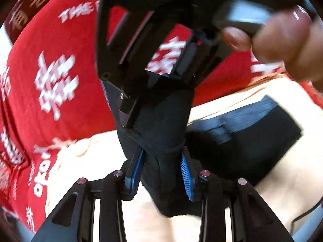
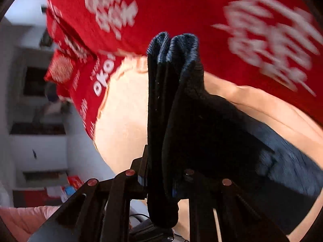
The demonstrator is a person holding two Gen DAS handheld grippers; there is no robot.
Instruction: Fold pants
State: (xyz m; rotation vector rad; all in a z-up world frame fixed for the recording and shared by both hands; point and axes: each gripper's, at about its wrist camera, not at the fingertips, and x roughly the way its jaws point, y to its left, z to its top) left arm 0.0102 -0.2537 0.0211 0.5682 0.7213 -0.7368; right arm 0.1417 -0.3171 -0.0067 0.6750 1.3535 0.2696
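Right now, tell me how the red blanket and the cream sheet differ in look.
The red blanket is bright red; the cream sheet is pale. The red blanket carries white printed lettering, while the cream sheet looks plain. The red blanket bunches in folds at its edge; the cream sheet lies flatter. Both are fabric spread under the black pants.

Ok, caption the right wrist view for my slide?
Right hand-held gripper clamps bunched black pants above cream bedding.

Setting: a home, likely a bedroom. Soft cream bedding (image 2: 125, 121) under a red blanket (image 2: 171, 10) with white printed characters. Beyond it, blurred white shelves (image 2: 38, 141) holding assorted household items. Pink fabric (image 2: 24, 217) at lower left.
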